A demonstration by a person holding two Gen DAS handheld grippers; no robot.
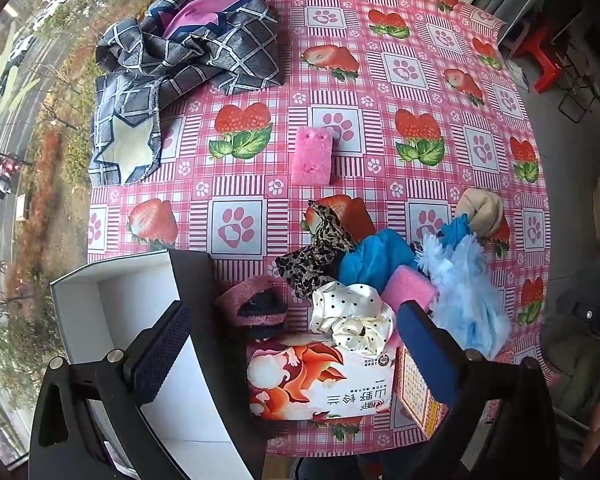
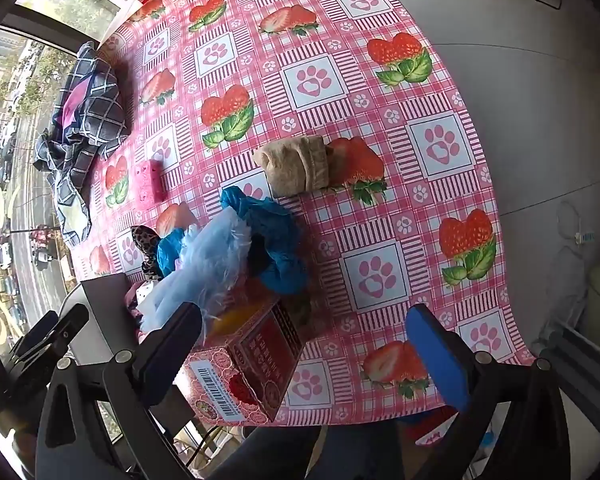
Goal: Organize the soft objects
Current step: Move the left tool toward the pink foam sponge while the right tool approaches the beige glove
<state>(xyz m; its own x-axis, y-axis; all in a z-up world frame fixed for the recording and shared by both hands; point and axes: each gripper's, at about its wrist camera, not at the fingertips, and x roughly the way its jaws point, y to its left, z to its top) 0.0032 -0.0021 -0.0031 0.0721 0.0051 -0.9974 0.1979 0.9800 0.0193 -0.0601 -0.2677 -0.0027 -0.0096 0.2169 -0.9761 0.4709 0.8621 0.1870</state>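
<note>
Soft things lie scattered over a table [image 1: 380, 92] dressed in a pink checked cloth printed with strawberries and paw marks. Both grippers hang above its near edge, pointing down at it. The left gripper [image 1: 292, 344] has its jaws spread wide with nothing between the pads; below it sit a white spotted cloth [image 1: 352, 312] and a printed tissue pack [image 1: 320, 384]. Left of these stands a white box [image 1: 120, 308], open at the top, its inside bare where it shows. A pink and dark knitted piece [image 1: 256, 308] lies just beside the box's dark flap.

The right gripper [image 2: 308, 344] is likewise wide apart and holds nothing. Under its left finger is a red carton [image 2: 244, 368] with a barcode, and a fluffy light blue duster [image 2: 204, 276] lies across the carton's far end. A crumpled blue plastic piece [image 2: 276, 236] touches the duster, with a leopard-print fabric [image 1: 316, 252] on its left. A pink sponge [image 1: 408, 288] is wedged among this pile.

Farther out, a second pink sponge [image 1: 312, 156] lies alone near the table's middle. A rolled beige cloth [image 2: 296, 164] rests to the right, apart from the pile. A dark checked blanket [image 1: 188, 52] is heaped at the far left corner, beside the window.
</note>
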